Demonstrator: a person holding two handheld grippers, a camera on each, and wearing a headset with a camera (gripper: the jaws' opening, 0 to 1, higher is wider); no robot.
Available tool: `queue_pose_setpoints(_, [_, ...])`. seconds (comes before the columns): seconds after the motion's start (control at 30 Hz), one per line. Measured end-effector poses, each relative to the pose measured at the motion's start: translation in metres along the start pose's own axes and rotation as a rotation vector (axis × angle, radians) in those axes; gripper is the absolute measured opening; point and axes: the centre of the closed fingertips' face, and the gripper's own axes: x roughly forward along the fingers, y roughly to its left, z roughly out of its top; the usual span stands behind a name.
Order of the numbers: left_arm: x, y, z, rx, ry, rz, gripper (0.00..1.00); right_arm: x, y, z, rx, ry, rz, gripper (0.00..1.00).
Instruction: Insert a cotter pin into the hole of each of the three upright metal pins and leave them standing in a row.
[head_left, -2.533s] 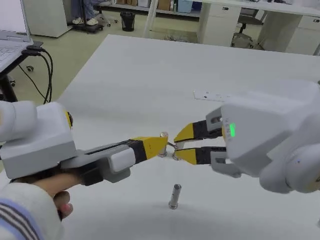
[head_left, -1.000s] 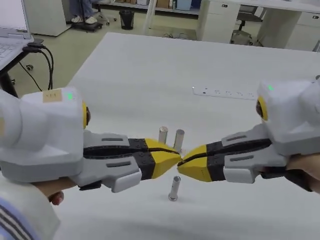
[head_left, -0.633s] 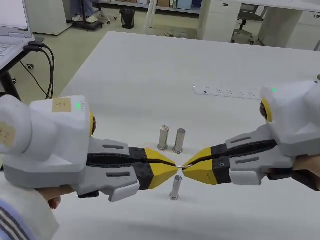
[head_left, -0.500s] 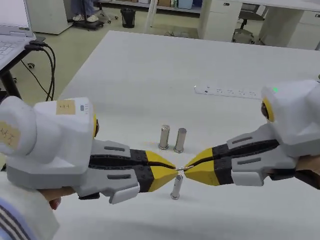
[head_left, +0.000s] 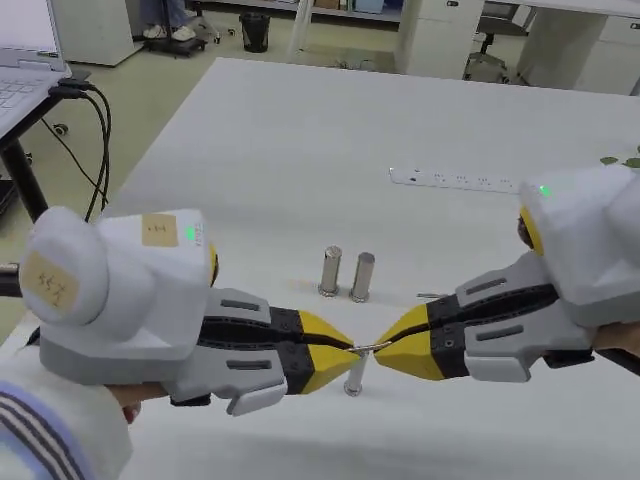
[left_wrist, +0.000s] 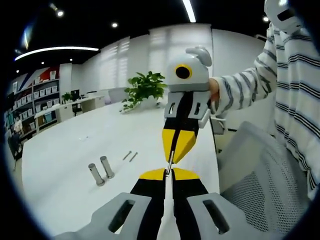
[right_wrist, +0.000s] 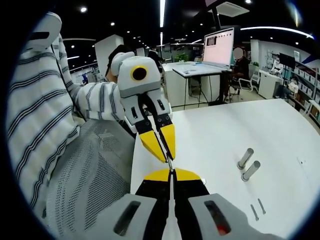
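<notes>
1. The left gripper and the right gripper are meeting tip to tip over the near part of the table. Each is pressing its jaws together on one end of a single cotter pin, which is bridging the small gap between them.
2. The third metal pin is standing right below that gap, its top partly hidden by the yellow tips. Two more metal pins are standing side by side just beyond it, on the far side.
3. Two spare cotter pins are lying on the table to the right of that pair.
4. This looks like a re-grip of the cotter pin before it goes into the near pin. Whether the far pair are already carrying theirs is too small to tell.
5. Next, one gripper probably needs to let go. The other then needs to level the cotter pin with the cross hole while the free one steadies the metal pin against tipping.
</notes>
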Motion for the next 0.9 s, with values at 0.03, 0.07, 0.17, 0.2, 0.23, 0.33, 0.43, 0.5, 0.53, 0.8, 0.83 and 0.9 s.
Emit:
queue_pose_setpoints(0.03, [0.001,0.000,0.000,0.000,0.001,0.001,0.06,0.000,-0.001,-0.001,0.002,0.005,-0.005,0.00])
queue_pose_setpoints(0.07, [0.001,0.001,-0.001,0.006,0.003,0.007,0.09,-0.001,-0.002,-0.002,0.001,0.010,-0.011,0.00])
queue_pose_setpoints(0.17, [0.003,0.005,-0.003,0.017,0.013,0.020,0.18,-0.004,-0.008,-0.007,0.006,0.025,-0.044,0.00])
queue_pose_setpoints(0.2, [0.004,0.007,-0.005,0.020,0.016,0.022,0.18,-0.005,-0.009,-0.009,0.011,0.027,-0.053,0.00])
queue_pose_setpoints(0.23, [0.005,0.008,-0.006,0.019,0.019,0.022,0.19,-0.006,-0.011,-0.011,0.019,0.031,-0.065,0.00])
queue_pose_setpoints(0.33, [0.007,0.011,-0.010,0.018,0.035,0.024,0.21,-0.008,-0.016,-0.018,0.032,0.050,-0.089,0.00])
queue_pose_setpoints(0.43, [0.008,0.014,-0.015,0.022,0.050,0.024,0.24,-0.009,-0.019,-0.026,0.045,0.072,-0.112,0.00])
queue_pose_setpoints(0.5, [0.009,0.017,-0.019,0.017,0.061,0.021,0.25,-0.010,-0.021,-0.031,0.054,0.082,-0.124,0.00])
queue_pose_setpoints(0.53, [0.010,0.018,-0.020,0.016,0.066,0.019,0.25,-0.010,-0.022,-0.033,0.057,0.089,-0.129,0.00])
queue_pose_setpoints(0.8, [0.016,0.026,-0.038,0.011,0.121,0.030,0.28,-0.009,-0.033,-0.051,0.086,0.154,-0.175,0.00])
queue_pose_setpoints(0.83, [0.016,0.027,-0.040,0.010,0.126,0.029,0.28,-0.009,-0.034,-0.053,0.085,0.161,-0.178,0.00])
queue_pose_setpoints(0.9, [0.019,0.029,-0.044,0.011,0.137,0.028,0.28,-0.007,-0.034,-0.055,0.084,0.173,-0.181,0.00])
